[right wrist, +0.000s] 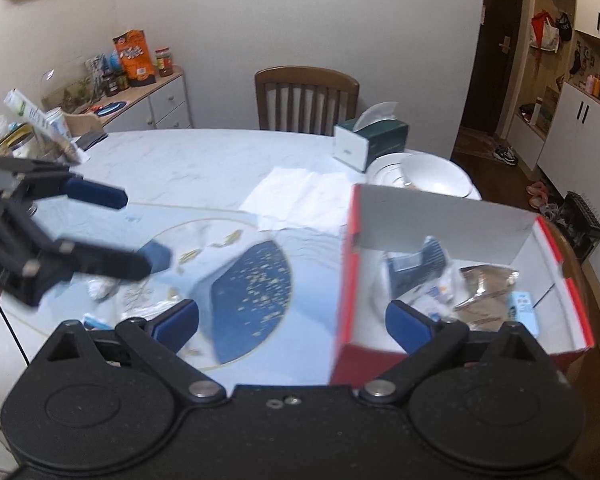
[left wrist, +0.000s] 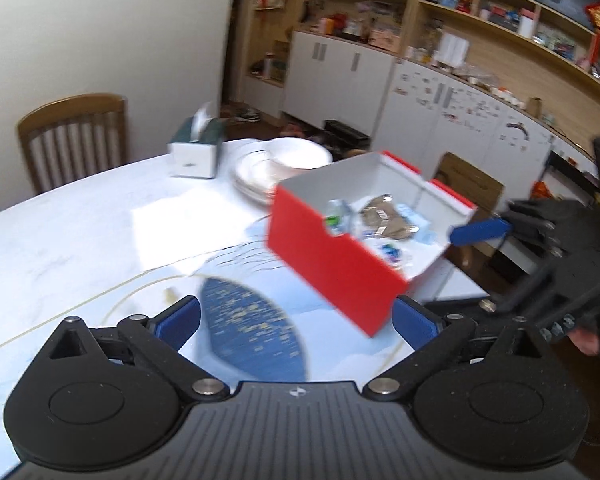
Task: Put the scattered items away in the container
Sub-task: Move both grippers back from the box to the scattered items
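The container is a red and white cardboard box point(left wrist: 332, 268) point(right wrist: 346, 280) at the table's right edge. It holds a brown packet point(left wrist: 384, 218) point(right wrist: 486, 288), a dark blue packet point(right wrist: 416, 264), a pale blue carton point(right wrist: 522, 308) and clear wrappers. My left gripper point(left wrist: 296, 320) point(right wrist: 130, 226) is open over the blue oval on the tablecloth, left of the box, with nothing held. My right gripper point(right wrist: 292, 324) is open and empty above the box's near left corner; one of its blue fingers point(left wrist: 480, 232) shows beyond the box. A crumpled wrapper point(right wrist: 100, 288) and small scraps point(right wrist: 228, 238) lie on the cloth.
A green tissue box point(right wrist: 370, 138) and stacked white plates with a bowl point(right wrist: 428, 172) stand behind the box. A white paper sheet point(right wrist: 300, 200) lies mid-table. A wooden chair point(right wrist: 306, 98) is at the far side, and a cluttered cabinet point(right wrist: 140, 92) at the far left.
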Available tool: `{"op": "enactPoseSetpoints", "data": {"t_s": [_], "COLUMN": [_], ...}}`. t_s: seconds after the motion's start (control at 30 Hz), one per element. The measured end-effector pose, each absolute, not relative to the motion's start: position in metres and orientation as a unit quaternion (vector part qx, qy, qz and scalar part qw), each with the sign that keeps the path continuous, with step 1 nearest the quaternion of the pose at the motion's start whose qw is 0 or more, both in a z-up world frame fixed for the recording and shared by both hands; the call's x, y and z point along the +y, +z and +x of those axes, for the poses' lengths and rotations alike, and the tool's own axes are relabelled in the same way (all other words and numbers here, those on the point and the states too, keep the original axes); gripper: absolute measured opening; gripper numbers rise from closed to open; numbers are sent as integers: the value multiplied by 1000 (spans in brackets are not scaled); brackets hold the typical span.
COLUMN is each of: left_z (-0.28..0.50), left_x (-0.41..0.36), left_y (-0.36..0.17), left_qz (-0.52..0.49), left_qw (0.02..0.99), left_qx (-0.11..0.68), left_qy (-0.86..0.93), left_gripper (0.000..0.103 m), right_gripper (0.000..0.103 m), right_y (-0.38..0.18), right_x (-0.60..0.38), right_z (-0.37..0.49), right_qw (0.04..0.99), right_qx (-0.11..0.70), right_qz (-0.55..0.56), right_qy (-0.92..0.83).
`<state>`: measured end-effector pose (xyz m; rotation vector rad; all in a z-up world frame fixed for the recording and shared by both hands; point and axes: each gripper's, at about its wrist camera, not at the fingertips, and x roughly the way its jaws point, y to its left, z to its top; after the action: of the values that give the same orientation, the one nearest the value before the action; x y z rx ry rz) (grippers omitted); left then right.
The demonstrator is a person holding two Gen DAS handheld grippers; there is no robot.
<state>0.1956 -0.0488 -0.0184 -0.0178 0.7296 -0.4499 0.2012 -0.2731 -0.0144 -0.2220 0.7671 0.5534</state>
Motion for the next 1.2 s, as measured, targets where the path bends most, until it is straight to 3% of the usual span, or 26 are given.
{"op": "enactPoseSetpoints", "data": {"t_s": [0.8,1.2], "left_z": [170,173], "left_x": [65,85], "left_y": [-82,-109], "left_qz": [0,43], "left_qw": [907,913], "left_qx": [395,380], "left_qy": [-148,-139], "left_gripper": [102,102], "right_gripper": [99,91], "right_y": [-71,-125], "right_x": [-180,-155], "right_z": [123,100], "right_qw": [850,826], "right_qx": [411,448], "right_qz": [-132,-167], "right_qy": [302,297]}}
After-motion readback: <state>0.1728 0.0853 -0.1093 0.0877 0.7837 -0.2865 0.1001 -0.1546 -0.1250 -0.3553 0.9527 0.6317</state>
